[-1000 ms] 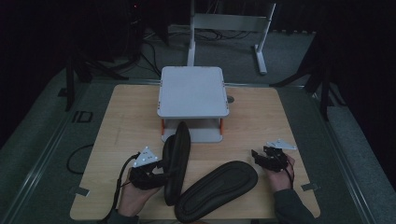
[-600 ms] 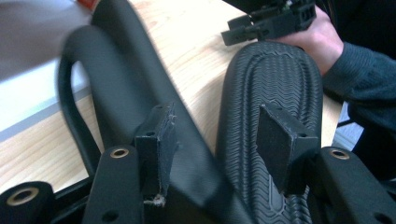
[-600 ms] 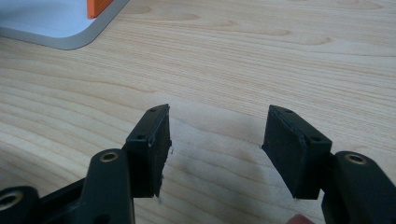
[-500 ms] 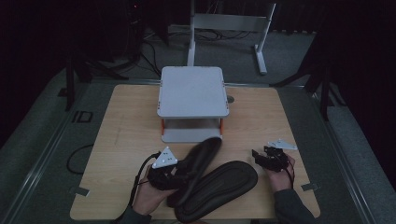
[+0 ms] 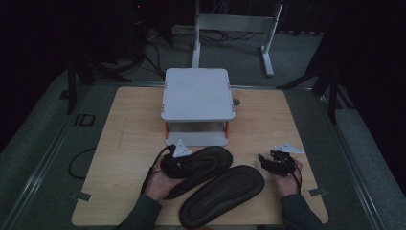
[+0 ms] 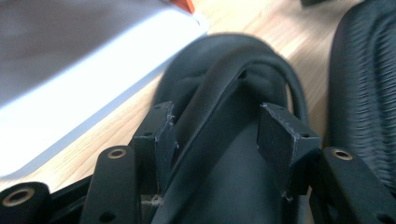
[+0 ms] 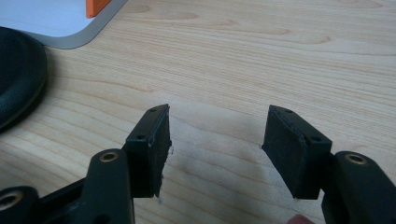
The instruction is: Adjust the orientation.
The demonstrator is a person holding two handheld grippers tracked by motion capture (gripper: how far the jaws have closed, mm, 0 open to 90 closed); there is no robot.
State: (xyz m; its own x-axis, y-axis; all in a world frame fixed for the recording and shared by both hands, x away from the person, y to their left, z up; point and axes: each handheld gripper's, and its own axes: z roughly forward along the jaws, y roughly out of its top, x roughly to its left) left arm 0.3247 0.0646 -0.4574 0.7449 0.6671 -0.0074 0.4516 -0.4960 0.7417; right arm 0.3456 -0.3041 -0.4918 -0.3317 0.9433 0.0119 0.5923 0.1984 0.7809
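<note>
Left gripper point(image 5: 176, 165) at near-left of the light wooden table point(image 5: 129, 143), jaws clamped on the strap of a black rubber sandal point(image 5: 203, 163) lying angled just before the white two-tier stand with orange posts point(image 5: 197, 103). Second black ribbed-sole sandal point(image 5: 222, 194) lies sole-up beside it, touching. Right gripper point(image 5: 275, 163) rests near-right, jaws apart over bare wood, holding nothing.
</note>
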